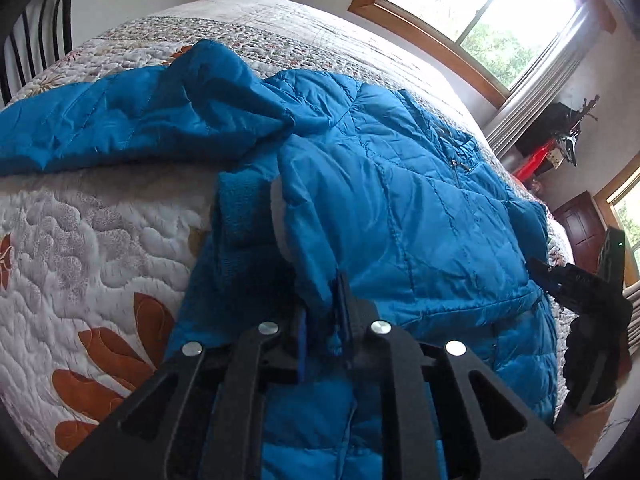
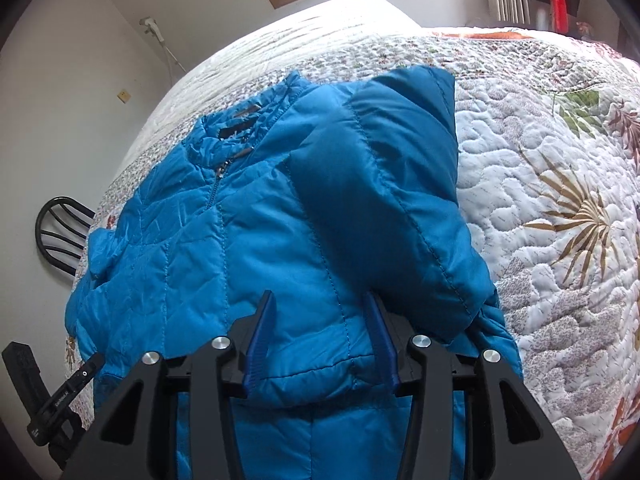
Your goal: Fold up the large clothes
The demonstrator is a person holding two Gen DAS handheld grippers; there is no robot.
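A bright blue puffer jacket (image 1: 400, 200) lies front-up on the bed. In the left wrist view, my left gripper (image 1: 322, 300) is shut on the jacket's front edge near the hem, beside its fleecy lining (image 1: 240, 216). One sleeve (image 1: 120, 120) trails off to the left. In the right wrist view, the jacket (image 2: 240, 240) has its other sleeve (image 2: 400, 200) folded over the body. My right gripper (image 2: 320, 300) holds a thick bunch of hem that fills the gap between its blue fingers (image 2: 260, 340). Each gripper shows at the edge of the other's view: the right gripper (image 1: 560, 284) and the left gripper (image 2: 80, 380).
A floral quilt (image 2: 540, 200) covers the bed, with bare quilt left of the jacket (image 1: 80, 240). A black metal chair (image 1: 36, 32) stands at the bed's far side. A window (image 1: 480, 12) and a dark shelf with red items (image 1: 540, 152) lie beyond the bed.
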